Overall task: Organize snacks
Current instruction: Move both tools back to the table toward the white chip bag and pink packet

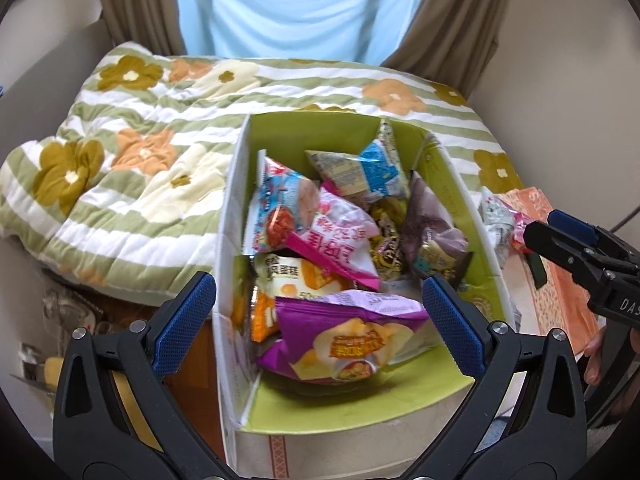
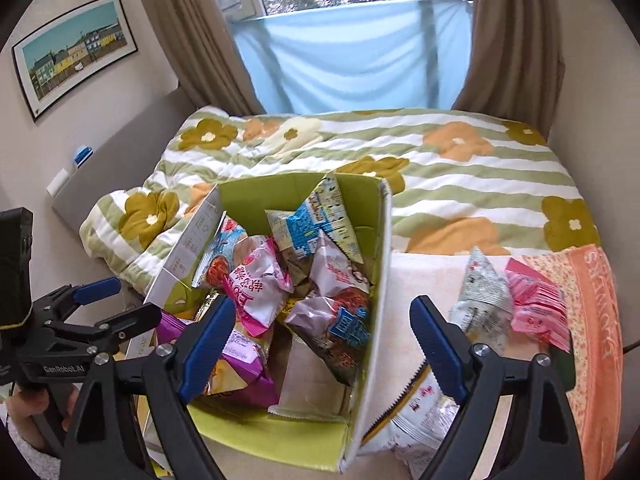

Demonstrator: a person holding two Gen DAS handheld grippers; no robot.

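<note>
Two hand-held grippers hang with jaws spread and empty: the left gripper (image 1: 316,320) over the near end of a green-lined box (image 1: 460,184), above a purple snack bag (image 1: 348,340), the right gripper (image 2: 322,344) straddling the box's right wall. Most snack packets are piled inside the box, while a grey packet (image 2: 482,300), a pink packet (image 2: 538,308) and a white packet (image 2: 416,408) lie outside it beside an orange cloth (image 2: 592,320), the floral quilt (image 2: 460,168) beyond.

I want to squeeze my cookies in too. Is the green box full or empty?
Almost full. The green box is open on top, with snack packets piled inside, such as the purple bag. Only a bare strip of floor shows at the near end.
</note>
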